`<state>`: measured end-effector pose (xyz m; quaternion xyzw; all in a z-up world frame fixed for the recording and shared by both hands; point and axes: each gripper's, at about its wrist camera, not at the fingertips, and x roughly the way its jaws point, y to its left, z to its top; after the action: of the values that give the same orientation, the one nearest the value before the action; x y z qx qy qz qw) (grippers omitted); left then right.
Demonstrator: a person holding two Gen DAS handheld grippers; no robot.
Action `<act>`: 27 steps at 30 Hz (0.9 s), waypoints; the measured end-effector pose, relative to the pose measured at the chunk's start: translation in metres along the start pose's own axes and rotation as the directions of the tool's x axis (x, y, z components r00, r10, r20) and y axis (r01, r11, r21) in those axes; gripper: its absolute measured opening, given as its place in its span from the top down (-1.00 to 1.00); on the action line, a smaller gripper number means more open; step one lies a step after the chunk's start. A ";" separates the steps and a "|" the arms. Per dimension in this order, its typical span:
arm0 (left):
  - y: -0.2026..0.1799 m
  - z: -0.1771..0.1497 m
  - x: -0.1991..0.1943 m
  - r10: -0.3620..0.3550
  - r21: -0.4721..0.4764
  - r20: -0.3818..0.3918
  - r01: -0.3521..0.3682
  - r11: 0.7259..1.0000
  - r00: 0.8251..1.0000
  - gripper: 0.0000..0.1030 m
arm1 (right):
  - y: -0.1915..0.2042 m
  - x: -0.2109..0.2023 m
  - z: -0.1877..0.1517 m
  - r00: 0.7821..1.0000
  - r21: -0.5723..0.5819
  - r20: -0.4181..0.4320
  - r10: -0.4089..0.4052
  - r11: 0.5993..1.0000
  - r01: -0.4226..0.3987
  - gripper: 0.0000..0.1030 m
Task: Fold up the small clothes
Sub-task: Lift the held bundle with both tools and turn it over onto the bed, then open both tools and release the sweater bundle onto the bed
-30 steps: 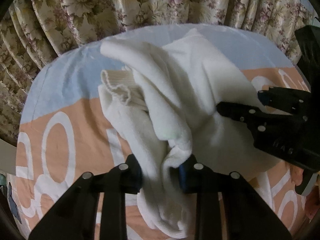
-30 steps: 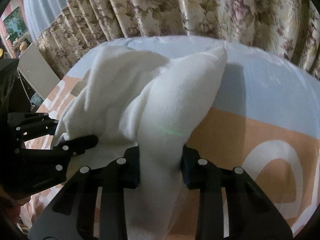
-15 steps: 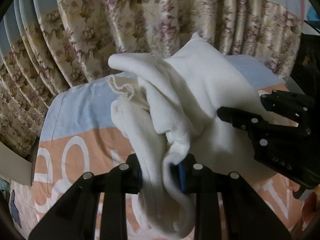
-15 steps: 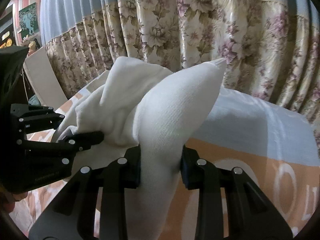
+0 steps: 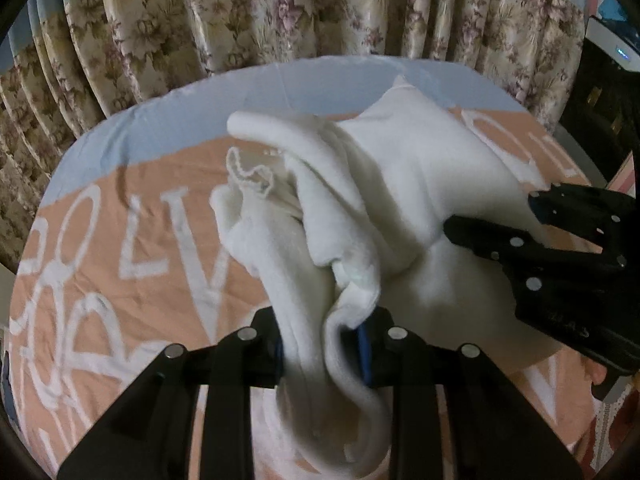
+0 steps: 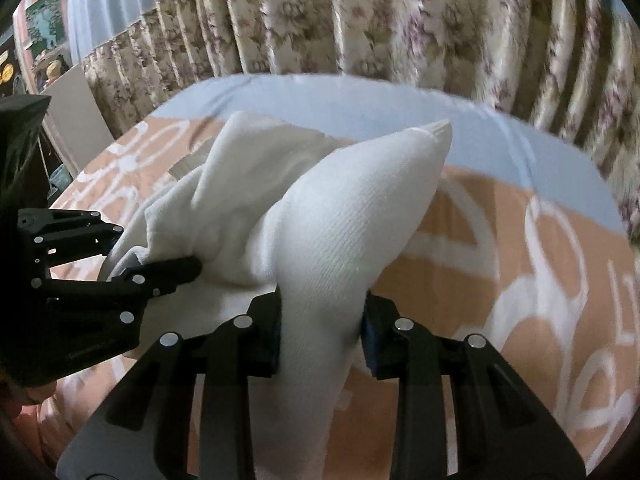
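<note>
Left tongs: my left gripper (image 5: 322, 346) pinched a bunched fold of the white garment (image 5: 384, 216), pads pressed into cloth.
Right tongs: my right gripper (image 6: 322, 330) clamped another fold the same way.
Garment: it hung between both, over the orange lettered bedspread (image 5: 132, 248).
Long axis: ran away from me; corner (image 6: 438, 130) pointed toward the floral curtain (image 6: 360, 20).

Left black two-finger gripper (image 5: 322, 346) and right black two-finger gripper (image 6: 322, 330) are angled downward side by side — both clamped on white knit garment (image 5: 400, 208).
</note>
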<state>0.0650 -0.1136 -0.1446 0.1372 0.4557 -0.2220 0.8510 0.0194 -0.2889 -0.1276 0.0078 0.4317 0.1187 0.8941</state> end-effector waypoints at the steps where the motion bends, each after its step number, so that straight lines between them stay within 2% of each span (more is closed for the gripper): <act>1: -0.004 -0.004 0.004 0.017 0.011 0.004 -0.017 1.000 1.000 0.43 | -0.003 0.002 -0.004 1.000 0.012 -0.002 0.003 1.000 -0.003 0.36; 4: -0.006 -0.010 0.008 0.037 0.018 0.014 -0.037 0.999 0.999 0.34 | -0.007 0.004 -0.012 1.000 0.043 0.002 0.015 0.999 -0.015 0.28; 6: -0.004 -0.011 0.008 0.047 0.015 0.013 -0.048 0.999 0.999 0.22 | -0.008 0.003 -0.011 1.000 0.047 -0.003 0.014 0.999 -0.014 0.13; 8: -0.001 -0.011 0.008 0.065 0.009 0.001 -0.065 0.998 0.998 -0.08 | -0.009 -0.004 -0.009 0.999 0.059 0.000 0.033 0.998 -0.033 0.06; 9: -0.001 -0.012 0.006 0.082 0.008 -0.002 -0.082 0.997 0.997 -0.17 | -0.010 -0.008 -0.009 0.999 0.067 0.002 0.037 0.997 -0.037 -0.09; 10: 0.001 -0.012 0.001 0.097 -0.001 0.009 -0.097 0.995 0.995 -0.35 | -0.009 -0.016 -0.009 0.999 0.075 0.016 0.041 0.996 -0.042 -0.19; 12: 0.007 -0.011 -0.010 0.083 -0.025 0.025 -0.082 0.996 0.996 -0.42 | -0.008 -0.029 -0.009 0.998 0.078 0.054 0.021 0.997 -0.025 -0.52; 14: 0.015 -0.010 -0.022 0.082 -0.057 0.043 -0.080 0.995 0.996 -0.54 | -0.008 -0.040 -0.010 0.998 0.087 0.063 -0.008 0.996 0.003 -0.55; 18: 0.028 -0.013 -0.030 0.117 -0.084 0.061 -0.112 0.990 0.991 -0.59 | -0.006 -0.048 -0.017 0.994 0.104 0.041 -0.104 0.990 0.099 -0.58; 23: 0.039 -0.023 -0.015 0.148 -0.109 0.030 -0.144 0.984 0.989 -0.63 | -0.014 -0.030 -0.035 0.972 0.090 -0.052 -0.227 0.969 0.231 -0.58; 27: 0.045 -0.031 -0.012 0.138 -0.121 0.032 -0.134 0.984 0.990 -0.65 | -0.026 -0.014 -0.047 0.969 0.096 -0.091 -0.230 0.966 0.239 -0.59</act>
<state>0.0598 -0.0578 -0.1498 0.1129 0.4404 -0.1387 0.8798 -0.0201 -0.3218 -0.1497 -0.0007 0.4701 -0.0109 0.8825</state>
